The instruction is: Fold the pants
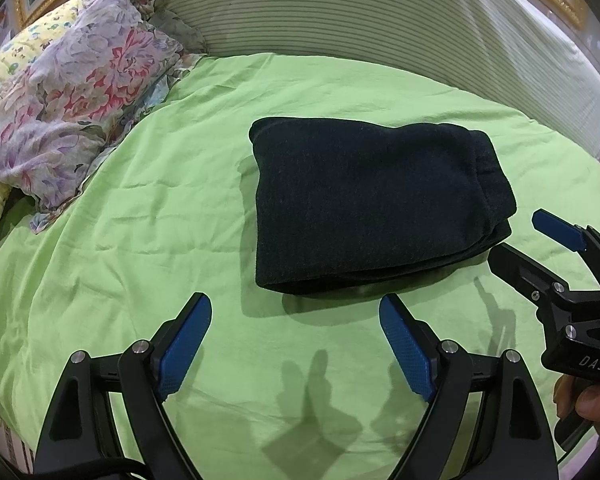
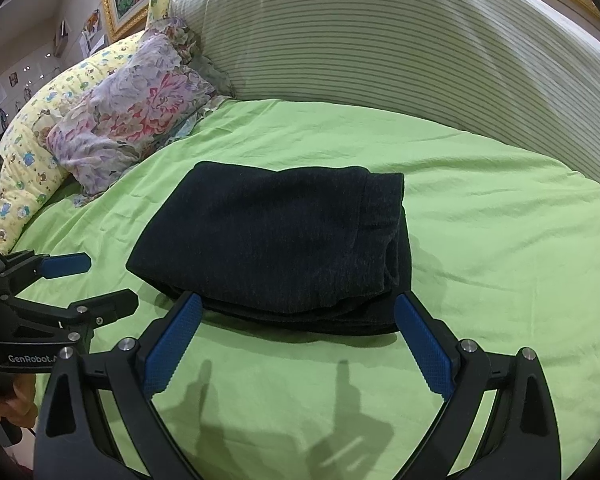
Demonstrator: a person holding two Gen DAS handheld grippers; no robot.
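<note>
The dark navy pants (image 1: 372,200) lie folded in a compact rectangle on the green bed sheet (image 1: 140,240); they also show in the right wrist view (image 2: 280,236). My left gripper (image 1: 296,308) is open and empty, just short of the pants' near edge. It also shows at the left of the right wrist view (image 2: 100,280). My right gripper (image 2: 298,308) is open and empty, its blue fingertips (image 2: 188,312) beside the near folded edge. It shows at the right of the left wrist view (image 1: 516,232), close to the pants' right corner.
A floral pillow (image 1: 72,100) and a yellow patterned pillow (image 2: 40,148) lie at the left. A striped padded headboard (image 1: 380,12) curves behind the bed. Green sheet (image 2: 500,240) stretches around the pants.
</note>
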